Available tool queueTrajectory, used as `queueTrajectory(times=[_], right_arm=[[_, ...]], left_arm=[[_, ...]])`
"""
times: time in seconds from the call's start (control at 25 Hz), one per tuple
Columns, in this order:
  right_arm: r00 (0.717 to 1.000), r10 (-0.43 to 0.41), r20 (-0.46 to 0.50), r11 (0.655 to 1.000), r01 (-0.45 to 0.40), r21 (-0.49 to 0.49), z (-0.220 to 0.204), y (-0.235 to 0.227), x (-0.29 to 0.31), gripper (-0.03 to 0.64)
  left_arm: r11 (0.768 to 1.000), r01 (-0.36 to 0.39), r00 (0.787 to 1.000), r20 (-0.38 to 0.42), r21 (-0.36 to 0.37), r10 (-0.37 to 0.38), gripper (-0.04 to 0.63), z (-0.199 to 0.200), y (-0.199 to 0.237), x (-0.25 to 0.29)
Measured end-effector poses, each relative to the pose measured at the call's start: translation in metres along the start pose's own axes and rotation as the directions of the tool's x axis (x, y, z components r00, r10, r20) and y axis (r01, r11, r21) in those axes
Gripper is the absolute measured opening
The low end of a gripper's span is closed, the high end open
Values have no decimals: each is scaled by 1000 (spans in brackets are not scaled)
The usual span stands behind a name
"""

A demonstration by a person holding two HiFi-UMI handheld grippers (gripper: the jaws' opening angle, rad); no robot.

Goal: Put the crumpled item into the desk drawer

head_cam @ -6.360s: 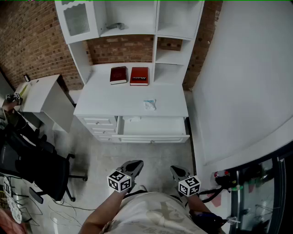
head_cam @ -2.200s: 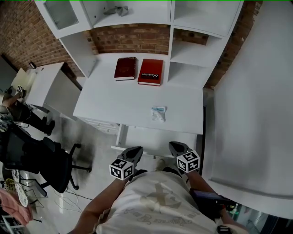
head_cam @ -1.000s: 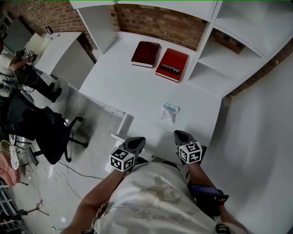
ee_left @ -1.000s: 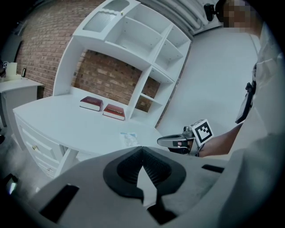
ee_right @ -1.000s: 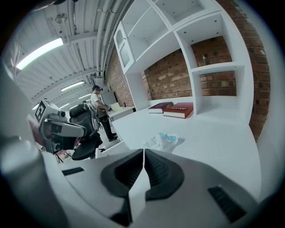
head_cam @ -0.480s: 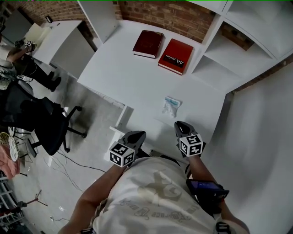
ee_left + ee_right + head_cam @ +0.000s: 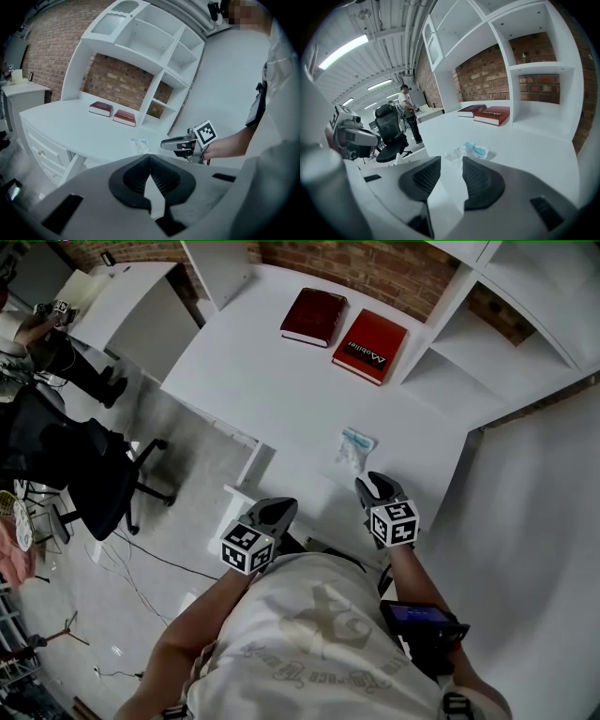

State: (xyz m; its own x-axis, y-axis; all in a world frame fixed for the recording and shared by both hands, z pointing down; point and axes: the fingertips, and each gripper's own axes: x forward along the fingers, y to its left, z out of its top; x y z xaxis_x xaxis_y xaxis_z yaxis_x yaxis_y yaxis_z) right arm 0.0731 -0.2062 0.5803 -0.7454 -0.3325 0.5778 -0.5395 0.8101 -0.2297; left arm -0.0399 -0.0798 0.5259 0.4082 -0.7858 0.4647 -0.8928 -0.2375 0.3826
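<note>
**Right gripper lined up on the crumpled item, jaws partly apart**

The white tabletop (image 7: 281, 381) fills the middle of the head view, and the open desk drawer (image 7: 291, 482) juts from under its near edge, between the two grippers. The crumpled item (image 7: 354, 448) lies on the tabletop close to that edge, above the drawer's right part. It is straight ahead of the right gripper (image 7: 367, 486) and just beyond its tips. Its longer side seems to run roughly along the line the gripper points.

The right gripper is clearly the nearer one. Its jaws have just been opening and stand partly apart, empty, framing the item without touching it. The left gripper (image 7: 274, 512) hangs over the drawer with its jaws together, holding nothing.
</note>
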Motion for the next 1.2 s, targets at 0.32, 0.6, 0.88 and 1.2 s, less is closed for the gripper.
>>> queueTrajectory(times=[0.32, 0.6, 0.88, 1.2], right_arm=[[1000, 15, -25, 999, -16, -35, 8, -2, 14, 164], [999, 6, -46, 998, -9, -56, 12, -6, 24, 167], [997, -14, -76, 999, 11, -49, 10, -9, 33, 189], [994, -24, -111, 998, 18, -58, 15, -14, 49, 238]], left_arm=[[999, -27, 999, 28, -17, 28, 20, 5, 3, -6], [998, -48, 998, 34, -28, 49, 20, 3, 2, -17], [998, -53, 998, 35, -46, 55, 20, 4, 11, -25], [997, -53, 997, 50, -57, 56, 20, 16, 23, -25]])
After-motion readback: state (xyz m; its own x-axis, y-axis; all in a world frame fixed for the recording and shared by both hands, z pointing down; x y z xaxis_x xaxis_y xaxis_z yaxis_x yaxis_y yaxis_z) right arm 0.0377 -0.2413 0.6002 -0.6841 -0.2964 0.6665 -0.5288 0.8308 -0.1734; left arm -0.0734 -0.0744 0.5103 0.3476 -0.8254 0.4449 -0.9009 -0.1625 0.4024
